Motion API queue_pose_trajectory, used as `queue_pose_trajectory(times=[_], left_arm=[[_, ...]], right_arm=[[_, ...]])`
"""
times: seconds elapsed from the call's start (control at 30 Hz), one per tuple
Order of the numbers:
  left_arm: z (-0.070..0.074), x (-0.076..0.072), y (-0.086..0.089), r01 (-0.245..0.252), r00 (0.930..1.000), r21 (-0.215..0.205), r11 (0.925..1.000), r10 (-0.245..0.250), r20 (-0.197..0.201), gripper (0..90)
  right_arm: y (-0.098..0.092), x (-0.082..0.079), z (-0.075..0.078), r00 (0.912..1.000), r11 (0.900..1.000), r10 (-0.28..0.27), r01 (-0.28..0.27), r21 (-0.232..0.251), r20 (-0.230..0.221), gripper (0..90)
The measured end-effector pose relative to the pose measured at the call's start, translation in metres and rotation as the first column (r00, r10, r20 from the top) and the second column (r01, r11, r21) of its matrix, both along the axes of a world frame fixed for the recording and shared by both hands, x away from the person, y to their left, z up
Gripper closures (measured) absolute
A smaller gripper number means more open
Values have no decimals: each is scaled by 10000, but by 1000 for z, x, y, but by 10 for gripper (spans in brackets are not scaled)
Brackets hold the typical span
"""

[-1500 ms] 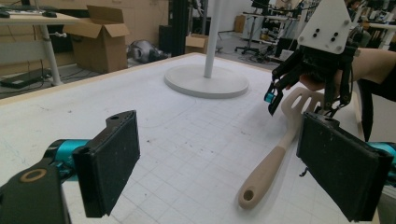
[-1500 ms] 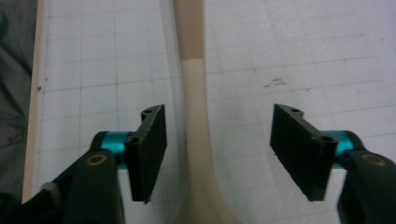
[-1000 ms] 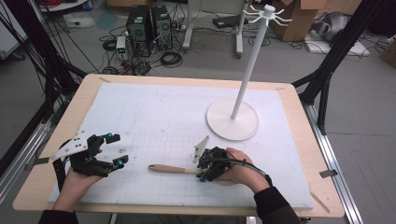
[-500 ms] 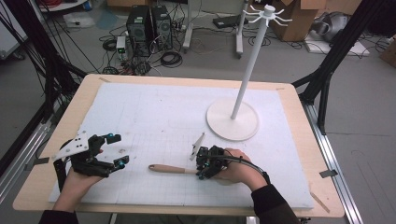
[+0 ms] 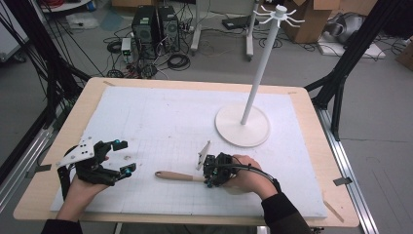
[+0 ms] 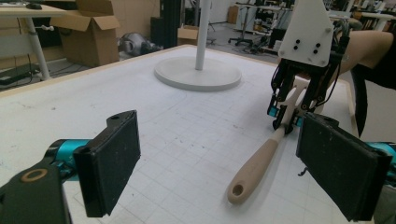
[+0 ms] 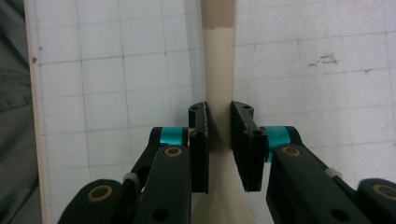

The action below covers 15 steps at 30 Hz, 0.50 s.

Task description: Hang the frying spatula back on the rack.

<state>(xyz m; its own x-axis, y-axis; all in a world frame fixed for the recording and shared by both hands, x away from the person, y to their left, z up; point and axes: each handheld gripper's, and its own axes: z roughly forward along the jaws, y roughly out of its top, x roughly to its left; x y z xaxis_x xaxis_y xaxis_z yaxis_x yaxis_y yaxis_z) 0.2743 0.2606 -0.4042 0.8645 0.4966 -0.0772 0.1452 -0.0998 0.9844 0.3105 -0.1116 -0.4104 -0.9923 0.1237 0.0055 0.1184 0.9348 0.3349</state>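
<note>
A: Five items, largest first. Table, white gridded mat on top. Stand, round base on the mat's far right part, pole upright, hooks at the top bare.

B: Nothing hanging, then?

A: Nothing. No containers on the table either, so no contents to list.

B: Next.

A: Left gripper, in the left hand at the near left of the mat, jaws wide apart, nothing between them. Right gripper, in the right hand, near centre. Its jaws have just been closing; its own view has both pads pressed against the spatula's neck.

B: And the spatula?

A: Spatula, smallest item. Wooden handle lying flat on the mat and pointing left, with a hole at its free end. Pale neck clamped by the right gripper, just past where the wood ends. Blade end hidden under that gripper.

B: Status?

A: Grasp made, by my reading. Lift not yet done; the handle rests on the mat. Left to do, judging by the bare hooks and that hole: carry it to the stand and hang it. The stand is well apart from the spatula.
</note>
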Motion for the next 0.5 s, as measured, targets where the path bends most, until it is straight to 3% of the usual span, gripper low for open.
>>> queue_pose_trajectory(times=[0.13,0.3,0.5], left_arm=[[0,0,1,-29,10000,-34,10000,29,6,141],[1,-1,-1,-3,10000,-45,10000,4,36,141],[6,-3,-7,84,9998,-91,9999,-83,185,141]], right_arm=[[-8,0,-2,9997,9979,-250,252,598,-29,780],[-15,-2,0,9977,9919,-590,549,1142,331,780],[-30,-5,16,9888,9667,-1279,1070,2326,765,781]])
